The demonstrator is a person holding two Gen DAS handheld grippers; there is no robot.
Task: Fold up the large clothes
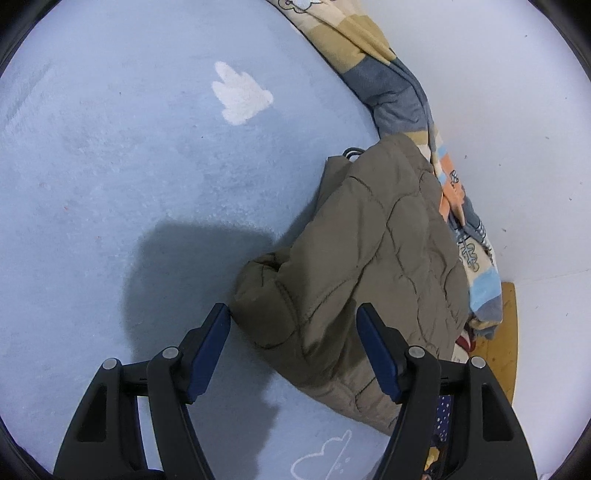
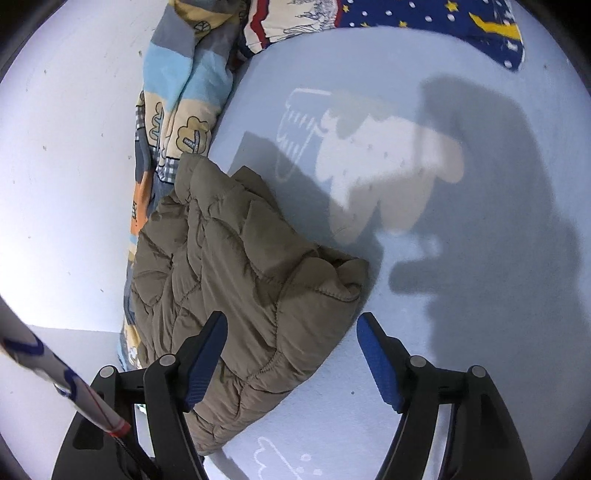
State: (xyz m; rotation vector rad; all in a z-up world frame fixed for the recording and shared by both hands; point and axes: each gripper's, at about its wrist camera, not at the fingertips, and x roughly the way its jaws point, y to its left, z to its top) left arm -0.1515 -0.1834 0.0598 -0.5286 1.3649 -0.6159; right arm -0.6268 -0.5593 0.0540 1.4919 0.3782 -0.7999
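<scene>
Olive-brown quilted fabric fills the middle of both views: a padded jacket (image 1: 369,258) lies bundled into a rough folded block on a pale blue bed sheet (image 1: 129,166) printed with white clouds.

In the left wrist view the jacket runs from about 1 o'clock down to 5 o'clock, its near end reaching between the fingers of the left gripper (image 1: 293,314). The jaws stand wide apart with nothing clamped; the left blue pad sits just beside the jacket's rolled edge, the right pad is over the fabric, and whether either touches cannot be told. A solid white cloud print (image 1: 240,94) lies at 11 o'clock, well apart from the jacket. A patterned quilt (image 1: 391,85) is bunched along the far side of the jacket, against a white wall (image 1: 517,129).

In the right wrist view the jacket (image 2: 236,280) stretches from about 10 o'clock to 6 o'clock. The right gripper (image 2: 291,321) is also spread wide and holds nothing, with its left finger above the jacket and its right finger over bare sheet (image 2: 443,55). The quilt (image 2: 184,85) sits at 11 o'clock, and a dark blue starry cloth (image 2: 443,18) at 1 o'clock.
</scene>
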